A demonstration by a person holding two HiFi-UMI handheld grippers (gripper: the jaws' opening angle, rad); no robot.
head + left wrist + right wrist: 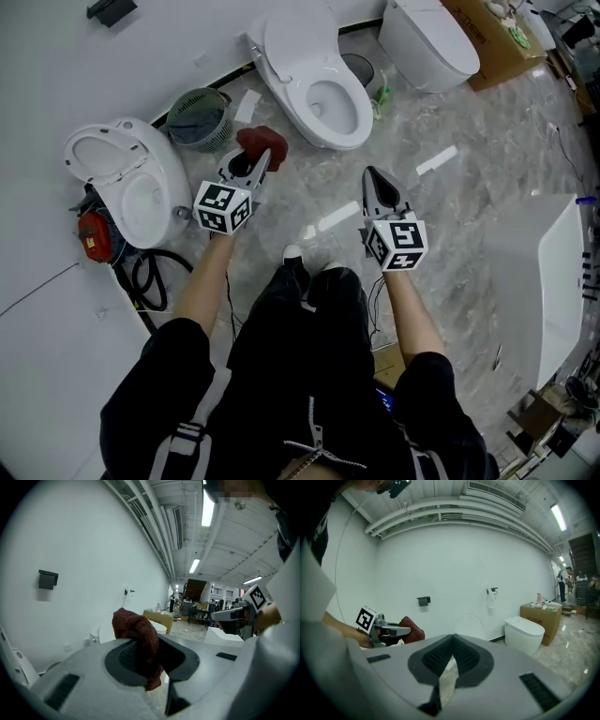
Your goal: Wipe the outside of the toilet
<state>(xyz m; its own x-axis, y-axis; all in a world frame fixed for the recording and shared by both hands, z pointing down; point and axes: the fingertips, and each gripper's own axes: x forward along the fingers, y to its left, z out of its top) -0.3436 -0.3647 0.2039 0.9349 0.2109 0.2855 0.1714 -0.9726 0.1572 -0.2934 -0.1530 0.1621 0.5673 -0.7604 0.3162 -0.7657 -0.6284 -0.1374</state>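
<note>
Both bare forearms are stretched forward out of black short sleeves, side by side and well apart. The left tool [257, 167] points ahead and a bit to the right, the right tool [373, 174] points straight ahead over the marble floor [469, 216].

The left tool is clamped on a dark red cloth [138, 638]. Its own view shows the cloth bunched up between the two jaws, with a lump sticking out over the tips and a bit hanging down below. The right tool has its jaws pressed together with nothing between them (its own view shows the tips meeting in a point).

The toilet [314, 80] stands on the floor against the white wall [141, 47], right in front, lid up and bowl open. The cloth sits near the lower left side of the bowl, and as far as I can see they're not touching.

Other stuff around:
- a second toilet [127, 178] off to the left
- a third toilet [427, 42] with its lid shut, further right
- a green basket [199, 117] between the left toilet and the middle one
- a cardboard box [502, 42] beside the shut toilet

On writing: each tool's cube has black-and-white square markers. There's print on the box, but it's too small to read.
</note>
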